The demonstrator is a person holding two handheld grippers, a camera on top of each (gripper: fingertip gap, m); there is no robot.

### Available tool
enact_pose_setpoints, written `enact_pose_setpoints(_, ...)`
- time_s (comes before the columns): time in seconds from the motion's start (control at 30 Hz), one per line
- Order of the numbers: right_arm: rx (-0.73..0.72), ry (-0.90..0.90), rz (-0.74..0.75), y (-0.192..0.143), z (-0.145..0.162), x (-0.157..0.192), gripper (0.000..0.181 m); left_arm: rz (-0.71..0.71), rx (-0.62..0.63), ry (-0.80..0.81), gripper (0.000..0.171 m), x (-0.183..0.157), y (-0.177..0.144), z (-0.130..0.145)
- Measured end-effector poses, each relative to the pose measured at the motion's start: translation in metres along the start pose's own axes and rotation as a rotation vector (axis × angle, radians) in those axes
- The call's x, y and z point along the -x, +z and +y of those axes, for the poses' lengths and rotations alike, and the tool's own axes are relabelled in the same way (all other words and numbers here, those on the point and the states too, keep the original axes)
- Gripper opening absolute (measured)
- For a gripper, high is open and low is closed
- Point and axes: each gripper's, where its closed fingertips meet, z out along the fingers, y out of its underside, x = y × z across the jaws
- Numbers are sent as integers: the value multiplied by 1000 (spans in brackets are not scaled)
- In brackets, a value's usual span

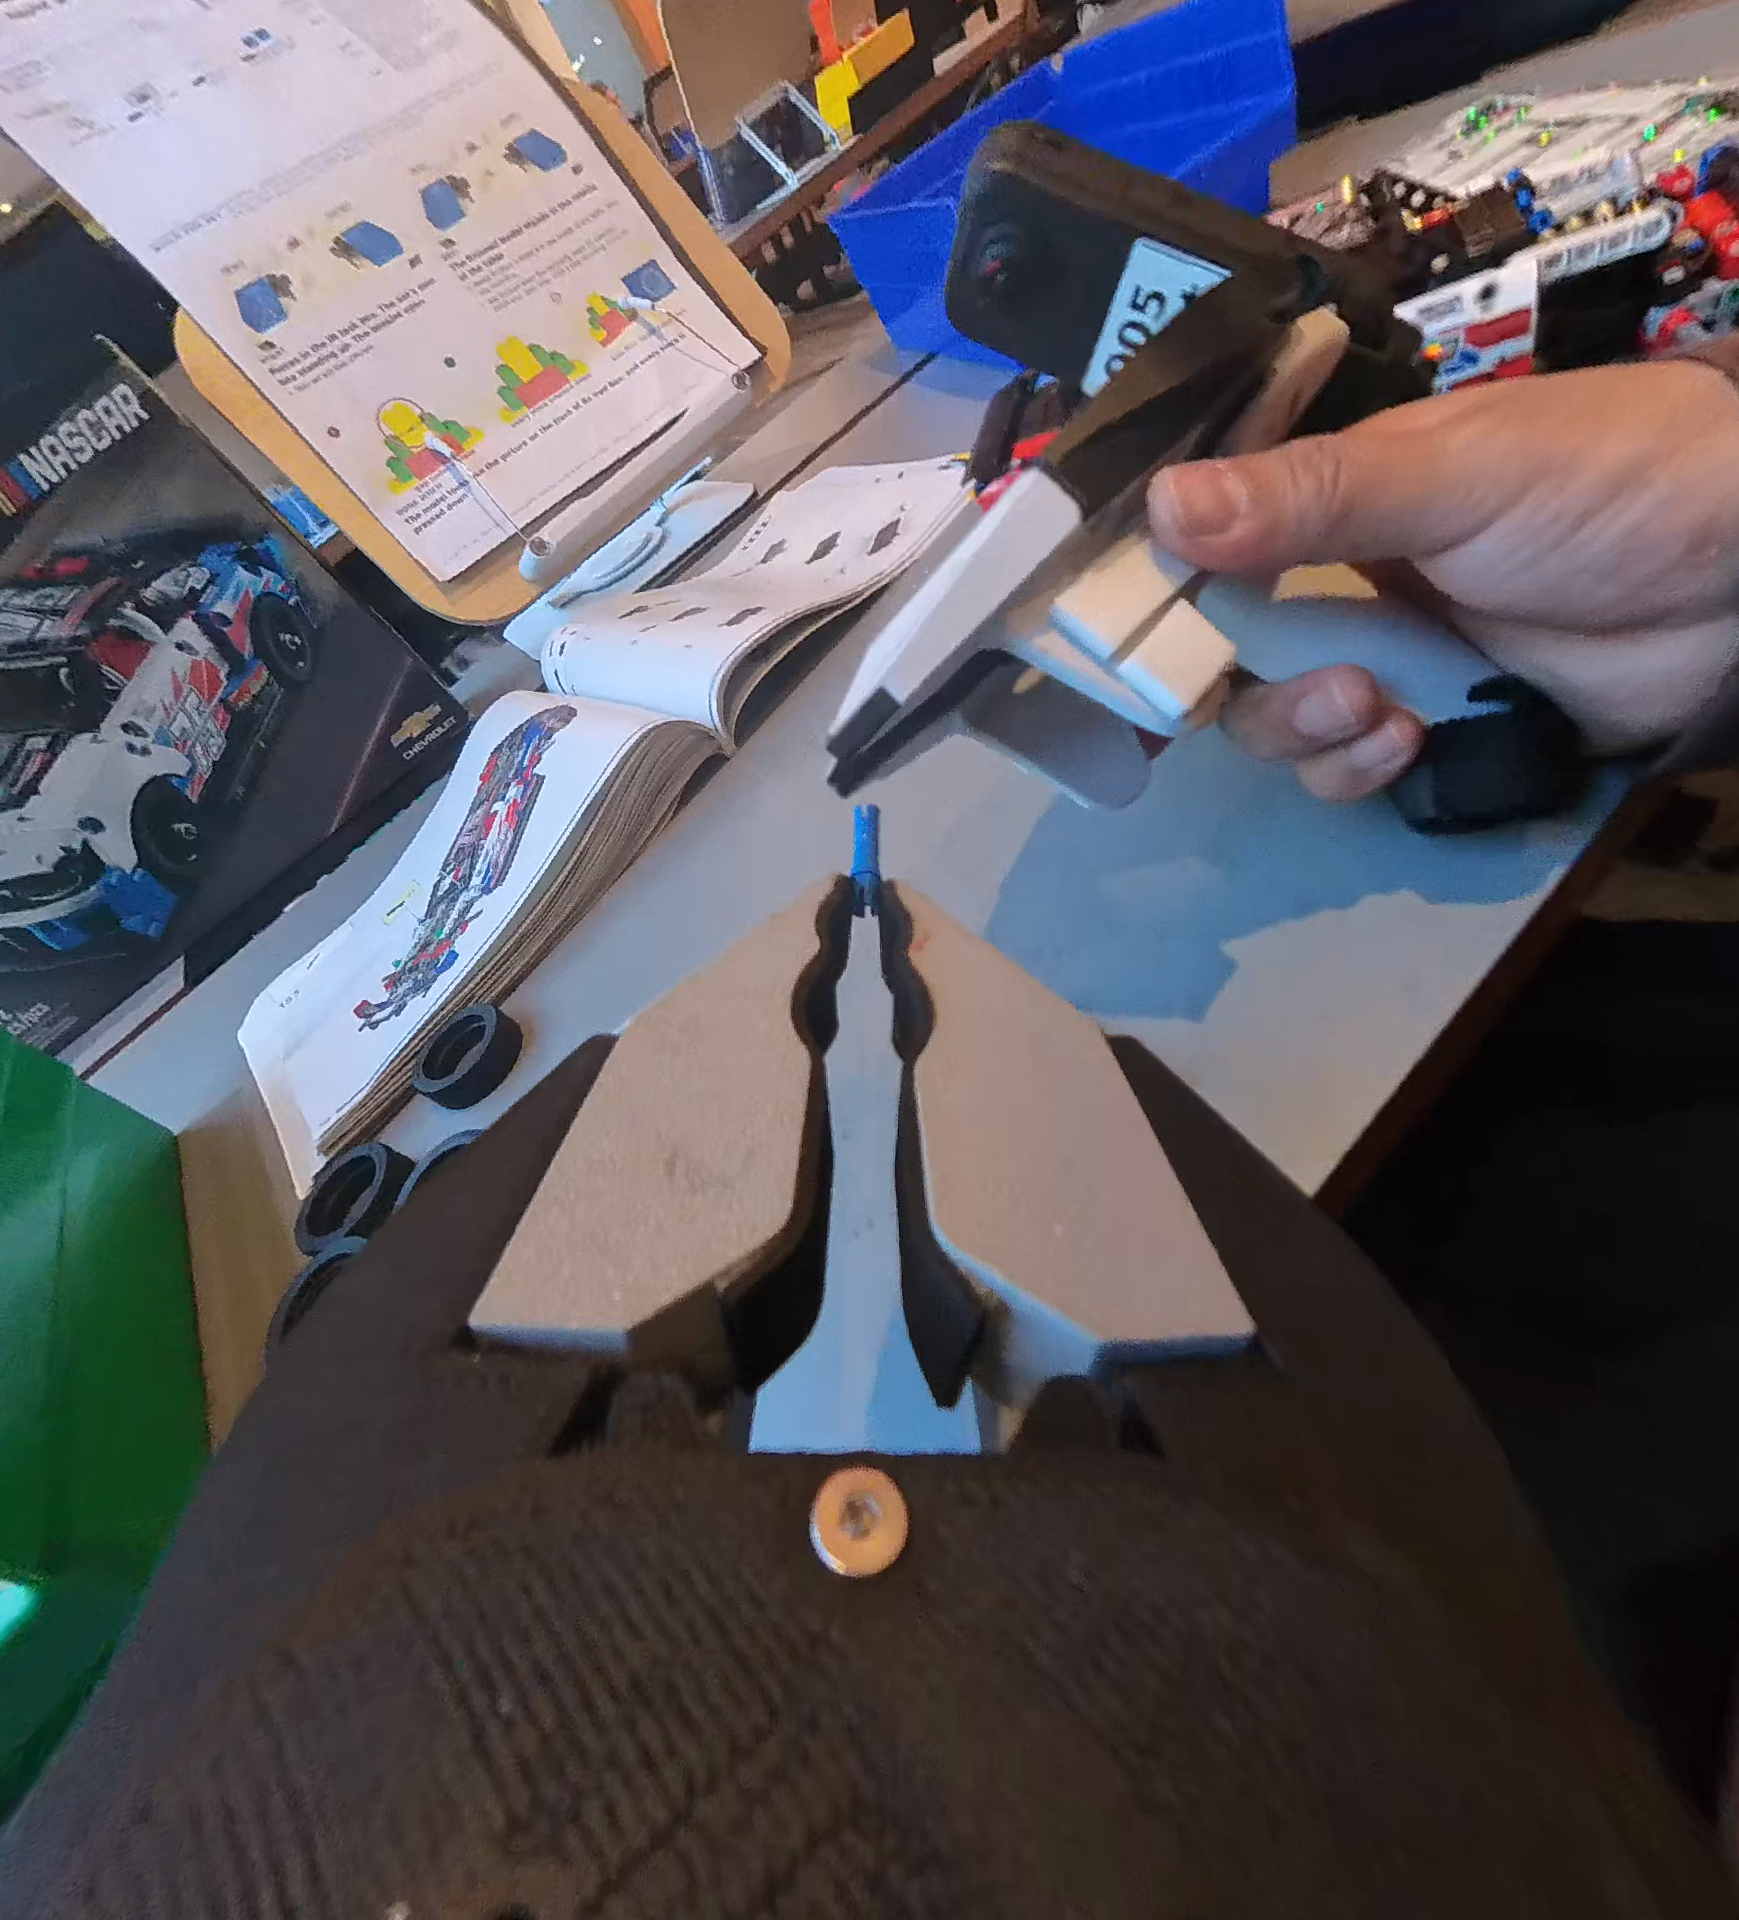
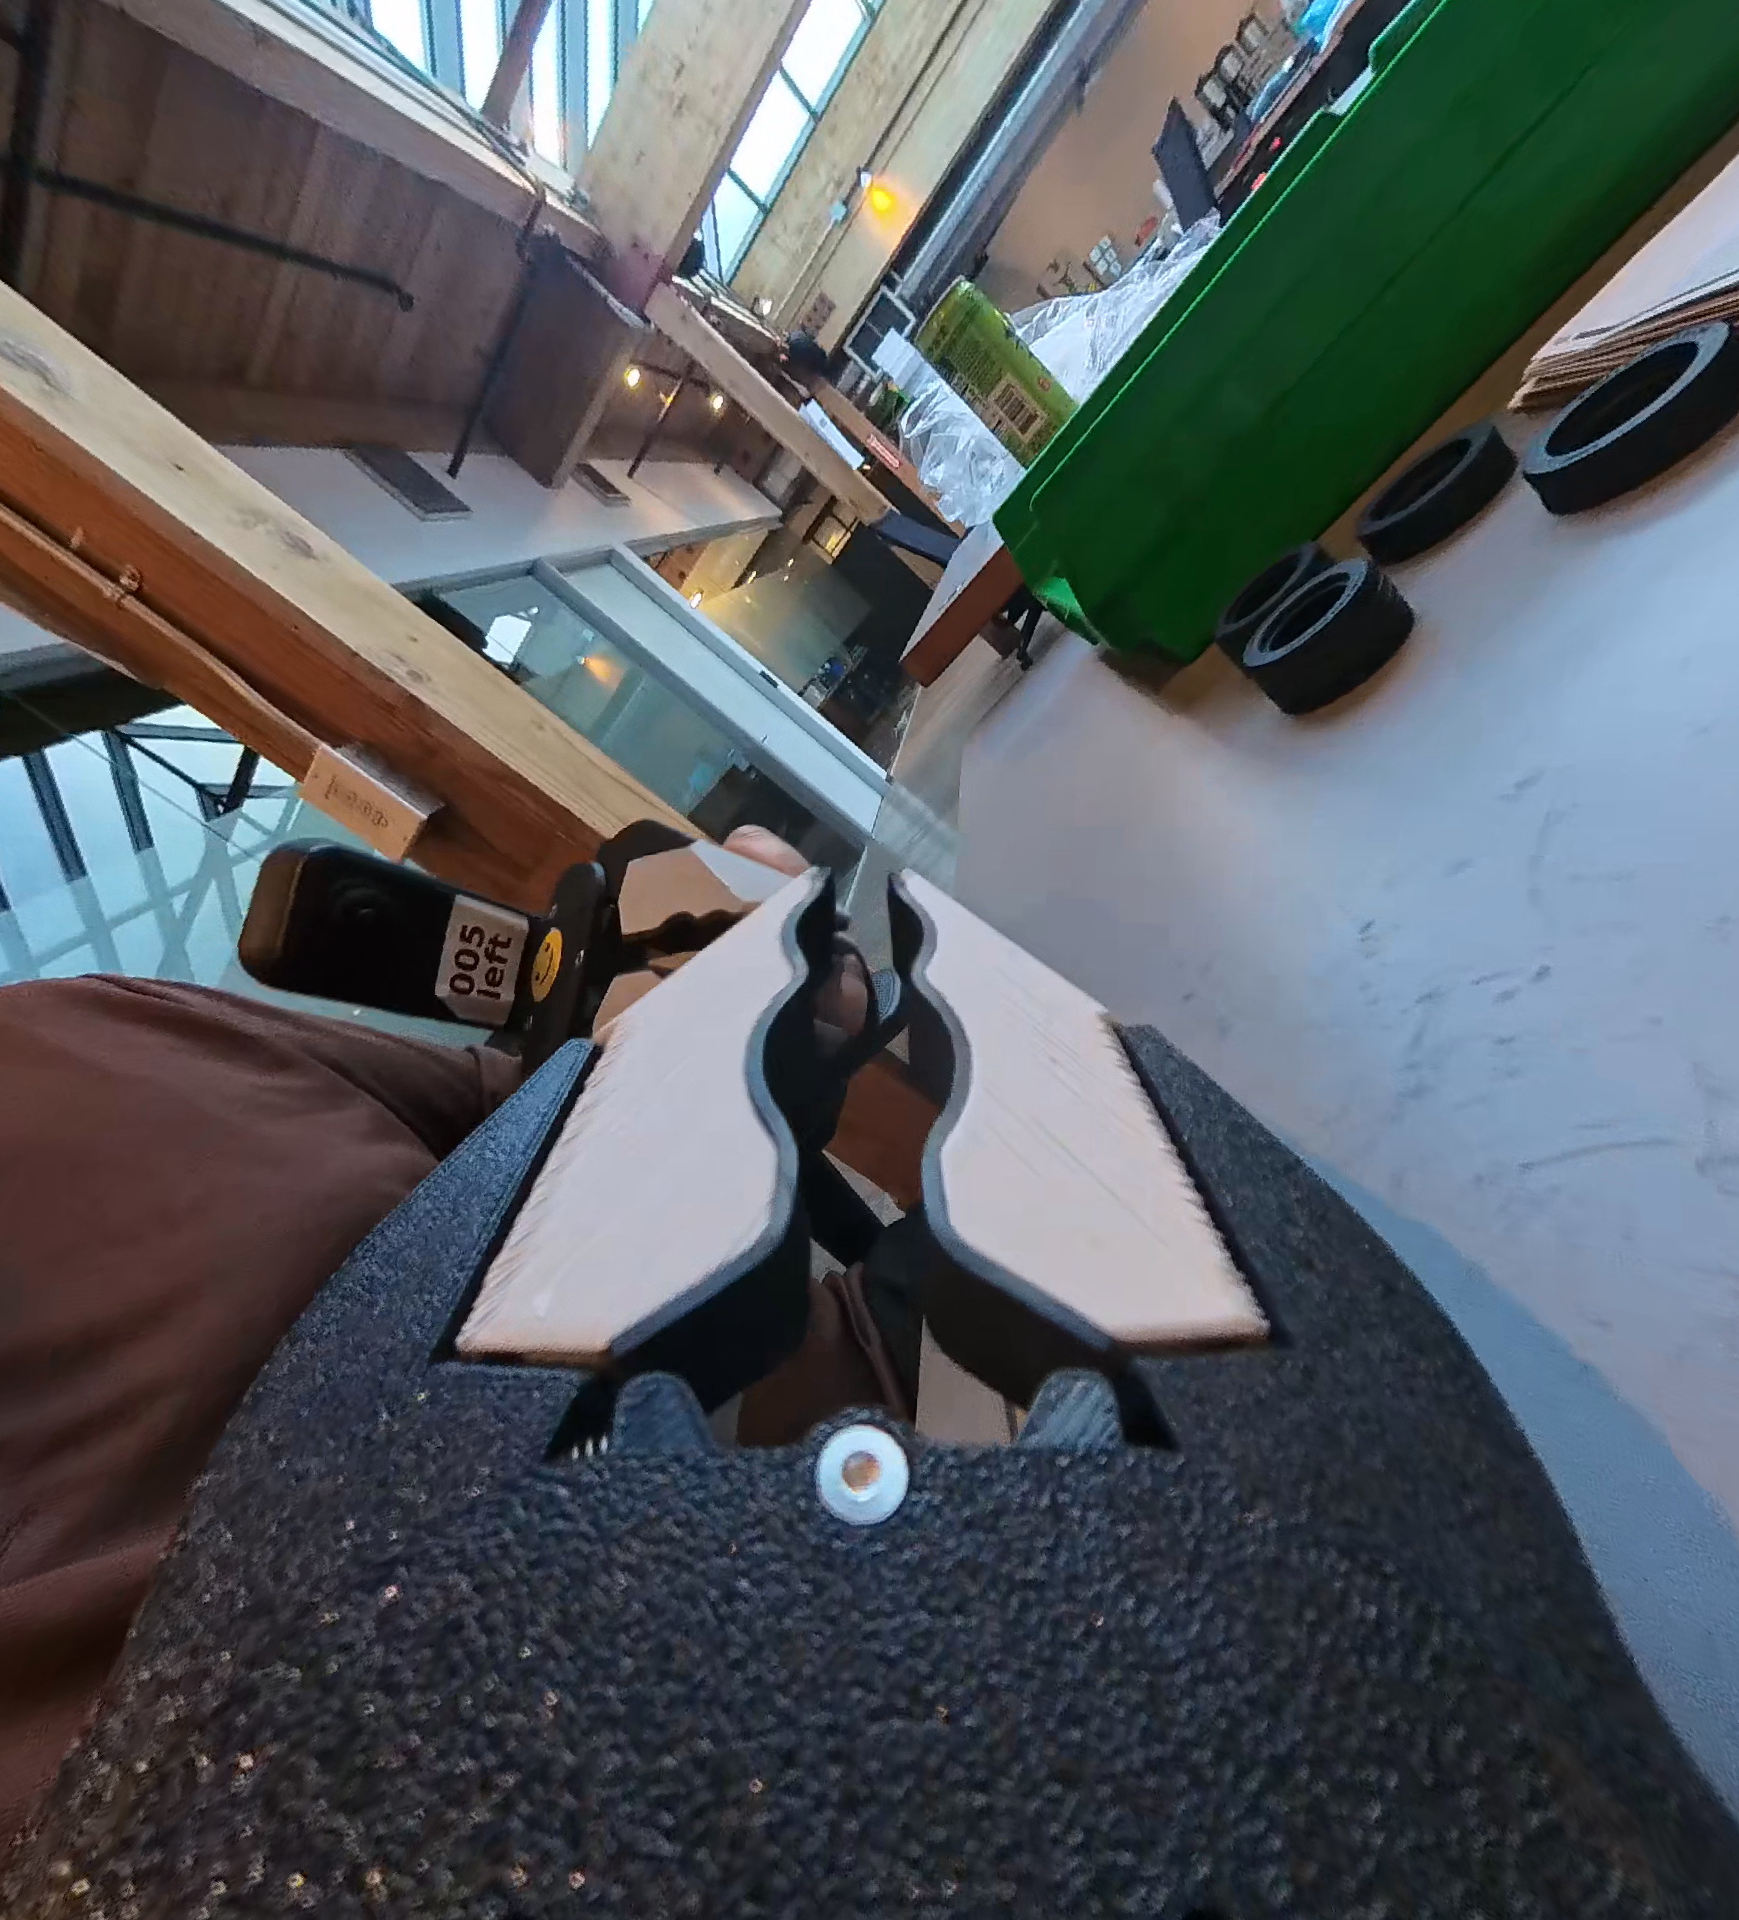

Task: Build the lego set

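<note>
While the left gripper (image 1: 865, 894) pinches a tiny blue peg (image 1: 865, 847) at its tips above the grey table (image 1: 1208, 987), the right gripper (image 1: 844, 764) waits just beside it with fingers almost together and nothing inside; maybe the peg points out so it can be passed; black tyres (image 1: 465, 1055) lie near the open booklet (image 1: 491, 883).

Left gripper (image 1: 866, 894) jaws pinched, right gripper (image 1: 849, 753) jaws closed — empty

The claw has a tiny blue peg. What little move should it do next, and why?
Probably hold the left claw steady and bring the right claw down onto the small blue plastic peg. The peg sticks out of the left claw's tips, and the right claw's nearly closed tips sit just beyond it, not touching.
</note>
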Motion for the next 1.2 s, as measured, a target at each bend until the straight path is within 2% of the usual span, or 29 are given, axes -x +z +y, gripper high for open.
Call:
enact_pose_setpoints(0.23, 42, -16, -23, 9, 3, 2, 17, -8, -84, -54, 2, 10, 14, -12)
enact_pose_setpoints(0.4, 44, -9, -36, 7, -2, -1, 7, -22, -93, -45, 2, 11, 25, -8)
enact_pose_setpoints(0.83, 69, -20, -22, 10, -7, -11, 8, -40, -109, -48, 2, 18, 30, -3)
enact_pose_setpoints(1.1, 75, -26, -22, 5, -7, -10, 7, -13, -140, -35, 2, 14, 32, -4)
enact_pose_setpoints(1.2, 56, -35, -9, -1, -10, -11, 7, 20, -154, 39, 2, 11, 36, -4)
